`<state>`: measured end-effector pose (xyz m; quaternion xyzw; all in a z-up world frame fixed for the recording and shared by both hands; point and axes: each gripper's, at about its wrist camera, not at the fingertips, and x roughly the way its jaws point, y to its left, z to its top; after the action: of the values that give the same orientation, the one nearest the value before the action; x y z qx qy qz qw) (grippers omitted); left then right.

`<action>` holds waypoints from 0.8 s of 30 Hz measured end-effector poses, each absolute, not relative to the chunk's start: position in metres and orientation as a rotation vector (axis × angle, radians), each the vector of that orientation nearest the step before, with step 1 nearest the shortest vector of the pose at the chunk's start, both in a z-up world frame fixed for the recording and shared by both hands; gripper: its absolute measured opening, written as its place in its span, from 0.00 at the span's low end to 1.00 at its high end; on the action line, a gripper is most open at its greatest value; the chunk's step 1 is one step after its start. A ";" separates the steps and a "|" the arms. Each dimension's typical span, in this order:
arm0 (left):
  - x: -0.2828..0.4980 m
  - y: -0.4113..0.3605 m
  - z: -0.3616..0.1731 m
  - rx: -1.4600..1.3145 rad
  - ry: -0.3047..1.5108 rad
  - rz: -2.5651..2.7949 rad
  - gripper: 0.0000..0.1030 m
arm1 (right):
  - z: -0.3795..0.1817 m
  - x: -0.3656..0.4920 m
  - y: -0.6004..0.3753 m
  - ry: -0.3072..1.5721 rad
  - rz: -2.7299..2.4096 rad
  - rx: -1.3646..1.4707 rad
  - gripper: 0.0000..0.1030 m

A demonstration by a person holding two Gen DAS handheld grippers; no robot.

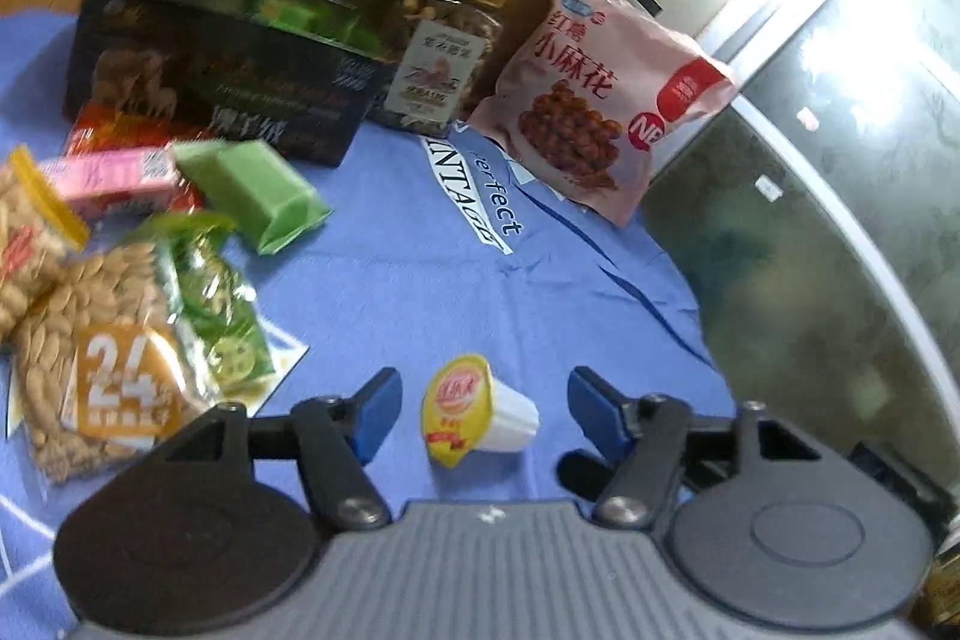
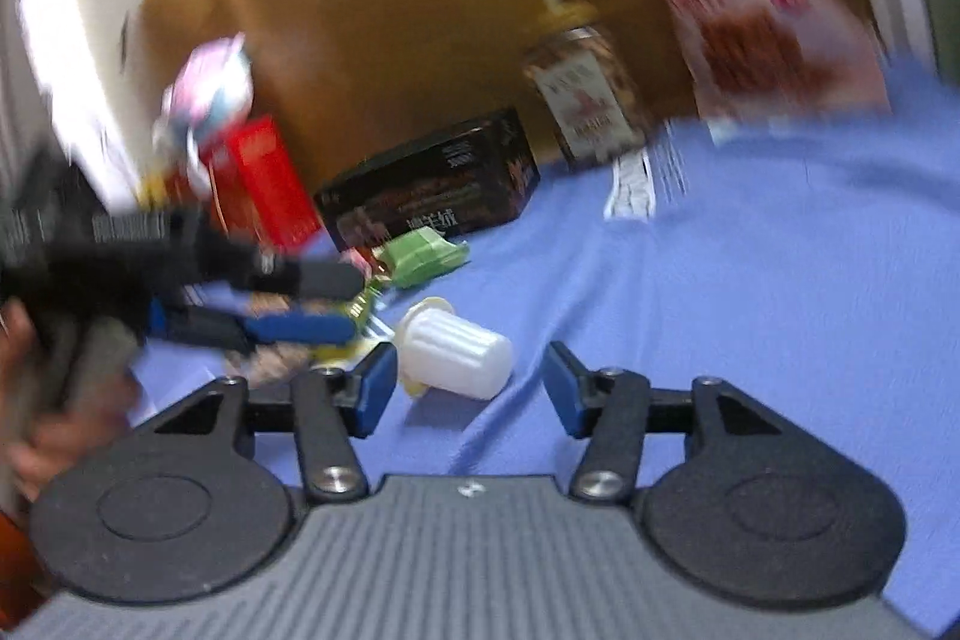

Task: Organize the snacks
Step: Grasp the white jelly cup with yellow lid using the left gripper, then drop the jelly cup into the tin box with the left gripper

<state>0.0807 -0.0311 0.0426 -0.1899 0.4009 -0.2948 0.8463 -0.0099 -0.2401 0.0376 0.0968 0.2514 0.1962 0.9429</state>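
On my bench's blue cloth (image 1: 420,292), going left to right, a dark box (image 1: 210,64) stood open at the back with green packets (image 1: 300,16) inside it. Next to it a clear jar (image 1: 441,52) under a gold lid was full of nuts, and a pink bag of fried twists (image 1: 600,94) leaned at the right. Loose biscuit packs (image 1: 90,340) and a green wrapped bar (image 1: 258,190) lay at the near left.

The jelly cup (image 1: 474,409) lay on its side between the pads of my left hand-held gripper (image 1: 483,415), touching neither; the jaws stood apart, holding nothing. My right hand-held gripper (image 2: 468,385) was open too, empty, the cup just ahead by its left pad (image 2: 375,388).
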 end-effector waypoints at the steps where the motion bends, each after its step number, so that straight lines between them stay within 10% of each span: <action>1: 0.082 -0.036 0.042 -0.381 0.846 -0.622 0.61 | 0.036 -0.005 -0.237 0.515 0.401 0.159 0.55; 7: 0.092 -0.051 0.020 -0.353 0.922 -0.644 0.29 | 0.022 0.020 -0.211 0.587 0.453 -0.032 0.52; 24: 0.208 0.048 0.104 -0.408 0.658 -0.460 0.29 | 0.080 0.183 -0.132 0.417 0.488 0.090 0.44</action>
<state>0.2079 0.0481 0.1036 -0.1970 0.3178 -0.2224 0.9004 0.1831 -0.1322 0.0801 0.0440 0.2049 0.2397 0.9479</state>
